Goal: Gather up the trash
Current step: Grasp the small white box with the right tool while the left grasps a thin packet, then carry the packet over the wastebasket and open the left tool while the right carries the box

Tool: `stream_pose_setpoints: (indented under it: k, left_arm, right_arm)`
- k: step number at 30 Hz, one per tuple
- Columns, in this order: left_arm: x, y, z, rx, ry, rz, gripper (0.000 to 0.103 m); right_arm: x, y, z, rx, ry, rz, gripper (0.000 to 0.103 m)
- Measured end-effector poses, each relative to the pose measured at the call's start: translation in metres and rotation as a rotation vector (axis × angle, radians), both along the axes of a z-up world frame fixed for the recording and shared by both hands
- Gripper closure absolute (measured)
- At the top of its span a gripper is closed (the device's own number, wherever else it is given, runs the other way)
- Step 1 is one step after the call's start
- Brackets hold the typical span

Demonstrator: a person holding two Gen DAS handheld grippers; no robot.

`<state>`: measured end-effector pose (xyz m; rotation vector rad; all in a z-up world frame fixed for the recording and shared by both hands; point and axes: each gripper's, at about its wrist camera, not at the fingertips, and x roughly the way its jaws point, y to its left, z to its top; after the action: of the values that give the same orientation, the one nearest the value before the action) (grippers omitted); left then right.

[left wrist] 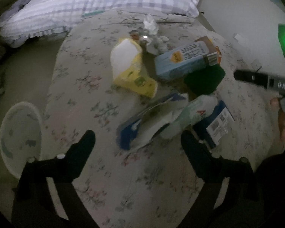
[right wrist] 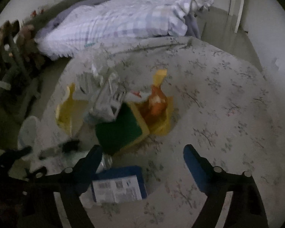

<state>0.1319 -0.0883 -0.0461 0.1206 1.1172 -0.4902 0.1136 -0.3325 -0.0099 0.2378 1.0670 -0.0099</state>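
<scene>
Trash is heaped mid-frame on the flowered bed (left wrist: 81, 87): a yellow packet (left wrist: 131, 66), a light-blue carton (left wrist: 184, 62). The left gripper (left wrist: 137, 138) and right gripper (right wrist: 142, 153) are held over it, jaws spread, empty.

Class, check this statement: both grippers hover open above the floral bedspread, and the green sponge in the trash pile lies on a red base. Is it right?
Not quite. The green sponge has a yellow base, not red, as the right wrist view shows. The rest holds: the left gripper and right gripper are both open above the floral bedspread.
</scene>
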Motion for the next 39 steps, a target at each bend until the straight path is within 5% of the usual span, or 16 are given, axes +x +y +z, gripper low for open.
stream_pose_setpoints:
  k: [10, 14, 17, 19, 32, 39]
  left_arm:
    - [0.01, -0.008, -0.003, -0.055, 0.066, -0.008, 0.076]
    - [0.007, -0.004, 0.001, -0.059, 0.056, 0.003, 0.082]
    - [0.006, 0.003, 0.004, -0.073, 0.044, 0.016, 0.085]
    - [0.006, 0.008, 0.008, -0.091, 0.038, 0.026, 0.088]
    - [-0.005, 0.055, 0.047, -0.212, -0.059, 0.123, 0.09]
    - [-0.008, 0.104, 0.059, -0.237, -0.111, 0.232, 0.09]
  right_arm:
    - [0.036, 0.006, -0.005, 0.226, -0.025, -0.001, 0.029]
    - [0.047, 0.007, -0.015, 0.259, -0.025, -0.029, 0.033]
    - [0.052, 0.006, -0.02, 0.263, -0.032, -0.042, 0.046]
    - [0.051, 0.002, -0.02, 0.268, -0.046, -0.045, 0.064]
    - [0.012, -0.001, 0.039, 0.264, -0.202, -0.094, 0.064]
    - [0.006, 0.032, 0.057, 0.302, -0.242, -0.033, 0.064]
